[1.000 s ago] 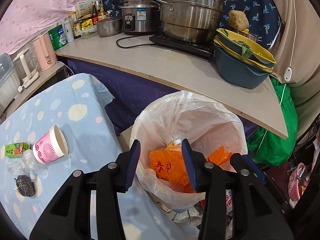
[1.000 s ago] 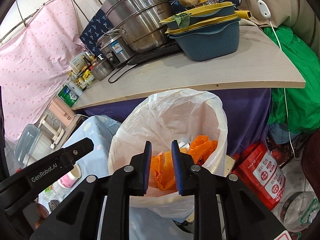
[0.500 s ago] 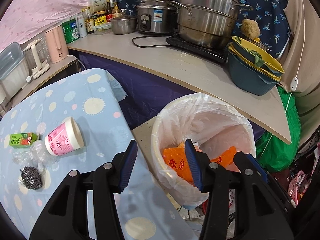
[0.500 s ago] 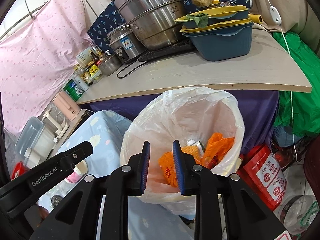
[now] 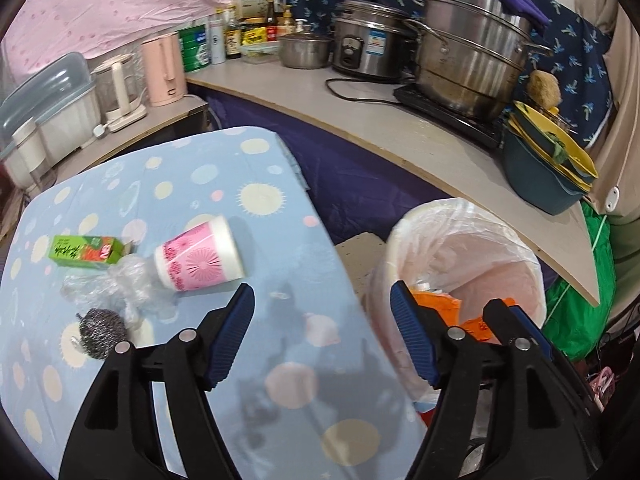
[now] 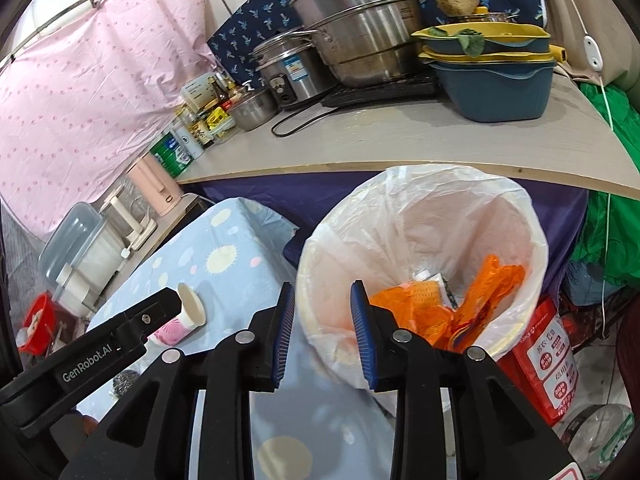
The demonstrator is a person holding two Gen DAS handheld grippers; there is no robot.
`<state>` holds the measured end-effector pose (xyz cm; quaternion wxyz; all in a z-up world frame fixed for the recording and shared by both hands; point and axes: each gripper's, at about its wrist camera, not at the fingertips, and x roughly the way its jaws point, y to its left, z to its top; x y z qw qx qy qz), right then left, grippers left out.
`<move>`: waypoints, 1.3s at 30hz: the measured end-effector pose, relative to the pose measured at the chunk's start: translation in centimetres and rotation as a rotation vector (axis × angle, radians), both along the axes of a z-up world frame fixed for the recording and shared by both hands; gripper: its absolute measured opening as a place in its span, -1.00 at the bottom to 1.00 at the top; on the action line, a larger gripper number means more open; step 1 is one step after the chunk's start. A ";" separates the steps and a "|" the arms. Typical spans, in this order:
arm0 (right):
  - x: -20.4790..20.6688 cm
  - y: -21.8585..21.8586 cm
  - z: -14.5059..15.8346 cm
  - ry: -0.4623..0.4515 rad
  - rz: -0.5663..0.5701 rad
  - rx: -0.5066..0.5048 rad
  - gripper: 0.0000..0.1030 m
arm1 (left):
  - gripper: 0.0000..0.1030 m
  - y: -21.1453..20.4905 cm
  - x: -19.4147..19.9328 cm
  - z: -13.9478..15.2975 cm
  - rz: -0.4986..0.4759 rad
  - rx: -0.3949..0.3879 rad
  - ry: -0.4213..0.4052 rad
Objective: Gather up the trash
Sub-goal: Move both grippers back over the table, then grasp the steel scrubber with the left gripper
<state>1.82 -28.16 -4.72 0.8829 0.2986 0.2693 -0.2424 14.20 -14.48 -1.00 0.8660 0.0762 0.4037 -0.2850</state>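
A pink paper cup [image 5: 200, 254] lies on its side on the blue dotted tablecloth [image 5: 260, 360]. Beside it are a green drink carton [image 5: 86, 250], crumpled clear plastic [image 5: 116, 286] and a steel scrubber [image 5: 100, 326]. My left gripper [image 5: 322, 302] hovers empty over the table's right edge, its jaws opening wide. The white-lined trash bin [image 5: 472, 252] at the right holds orange bags [image 6: 448, 312]. My right gripper [image 6: 322, 300] sits at the bin's left rim, its jaws opening with nothing between them. The cup [image 6: 186, 314] also shows in the right wrist view behind the left gripper's finger.
A curved counter [image 5: 420, 148] behind carries steel pots [image 5: 468, 48], a rice cooker [image 5: 368, 44], stacked basins [image 5: 544, 168], bottles and a pink kettle [image 5: 164, 68]. A green bag [image 5: 580, 300] and a red package [image 6: 548, 356] sit on the floor by the bin.
Both grippers have swung left from above the bin toward the table. The left jaws have spread wide and the right jaws a little. The cup and carton now lie nearer the left gripper.
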 end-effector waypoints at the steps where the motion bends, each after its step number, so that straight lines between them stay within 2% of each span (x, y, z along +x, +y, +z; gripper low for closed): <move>1: 0.3 0.4 0.0 0.002 0.009 -0.002 -0.36 | 0.39 0.7 0.2 -0.1 0.015 0.000 0.002; 8: 2.6 3.4 0.2 0.013 0.078 -0.015 -0.22 | 0.66 6.2 2.0 -1.0 0.140 0.013 0.013; 17: 5.6 7.5 -0.3 0.038 0.171 -0.021 -0.19 | 0.73 13.5 5.0 -3.1 0.321 0.041 0.058; 23: 7.7 10.2 -1.0 0.061 0.232 -0.025 -0.19 | 0.73 16.8 6.5 -4.8 0.390 0.058 0.093; 29: 9.8 12.1 -1.7 0.085 0.283 -0.028 -0.19 | 0.73 18.4 7.6 -6.2 0.419 0.063 0.121; 39: 13.4 14.4 -2.8 0.118 0.346 -0.027 -0.19 | 0.73 19.1 9.8 -8.0 0.411 0.052 0.170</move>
